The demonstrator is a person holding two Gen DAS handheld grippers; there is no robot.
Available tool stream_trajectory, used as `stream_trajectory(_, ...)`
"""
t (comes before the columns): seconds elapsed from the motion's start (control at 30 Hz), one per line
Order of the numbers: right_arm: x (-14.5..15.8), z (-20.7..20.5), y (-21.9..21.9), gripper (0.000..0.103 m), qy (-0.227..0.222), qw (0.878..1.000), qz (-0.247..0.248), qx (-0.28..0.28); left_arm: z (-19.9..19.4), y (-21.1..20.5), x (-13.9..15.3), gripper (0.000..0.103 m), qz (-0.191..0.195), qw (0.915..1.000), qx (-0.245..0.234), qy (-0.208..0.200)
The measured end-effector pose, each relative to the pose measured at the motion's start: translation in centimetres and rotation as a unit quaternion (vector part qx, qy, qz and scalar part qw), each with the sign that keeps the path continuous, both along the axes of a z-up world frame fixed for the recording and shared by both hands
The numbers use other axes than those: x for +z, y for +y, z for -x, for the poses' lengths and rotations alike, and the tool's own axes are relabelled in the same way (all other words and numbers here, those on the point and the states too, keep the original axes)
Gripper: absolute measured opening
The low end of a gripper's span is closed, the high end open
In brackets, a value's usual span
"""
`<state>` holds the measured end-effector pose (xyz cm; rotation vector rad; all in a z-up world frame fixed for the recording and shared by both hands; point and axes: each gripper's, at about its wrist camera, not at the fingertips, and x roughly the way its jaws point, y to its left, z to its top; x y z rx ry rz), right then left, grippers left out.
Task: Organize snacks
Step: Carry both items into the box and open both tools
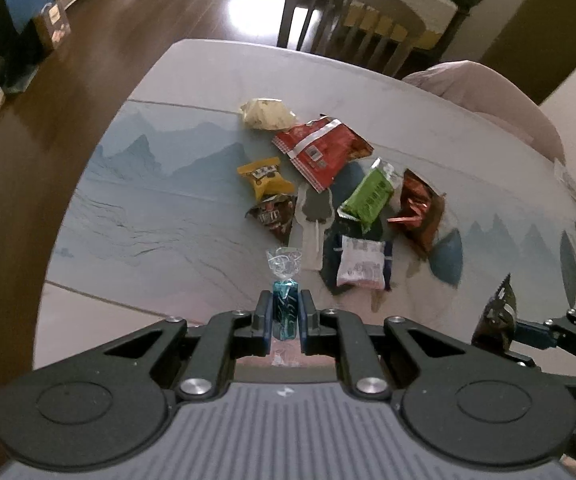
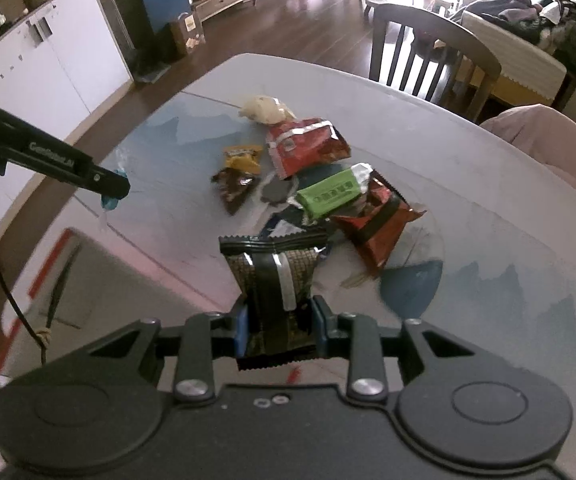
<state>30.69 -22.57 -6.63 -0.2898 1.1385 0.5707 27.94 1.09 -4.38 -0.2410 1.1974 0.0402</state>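
My left gripper [image 1: 284, 307] is shut on a blue wrapped candy [image 1: 285, 304] with clear twisted ends, held above the table's near edge. My right gripper [image 2: 279, 320] is shut on a black and gold snack packet [image 2: 273, 272]; it also shows at the right of the left wrist view [image 1: 498, 316]. A pile of snacks lies mid-table: a red bag [image 1: 320, 150], yellow M&M's packet [image 1: 263, 178], brown M&M's packet [image 1: 272, 216], green bar [image 1: 368, 196], dark red bag [image 1: 418, 210], white packet [image 1: 362, 266], pale bag [image 1: 265, 114].
The round table [image 1: 191, 80] has a mountain-print mat [image 1: 147, 208]. A wooden chair [image 1: 352, 24] stands at the far side and a pink cushioned seat [image 1: 488, 96] at the right. A box with red edging [image 2: 63, 280] sits at the near left in the right wrist view.
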Motion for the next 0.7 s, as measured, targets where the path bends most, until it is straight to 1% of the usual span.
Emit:
stream_trajectory(0.23, 1.6, 4.3, 1.2, 0.03, -0.005, 1.0, -0.001, -0.014, 4.1, 0.6, 3.0, 0.012, -0.024, 0.9989, -0.036, -0.018)
stream_trajectory(0.43, 2.8, 7.6, 2.3, 0.03, -0.01, 1.0, -0.006, -0.018, 7.4, 0.8, 4.6, 0.012, -0.032, 0.9973, -0.061, -0.025)
stream_trajectory(0.57, 3.3, 9.6, 3.2, 0.03, -0.012, 1.0, -0.011, -0.013, 9.4, 0.7, 5.3, 0.012, -0.039, 0.996, -0.076, -0.026)
stream_trajectory(0.7, 3.1, 10.9, 4.0, 0.03, -0.003, 1.0, -0.016, -0.006, 11.2, 0.7, 5.1, 0.012, -0.042, 0.9951, -0.087, -0.021)
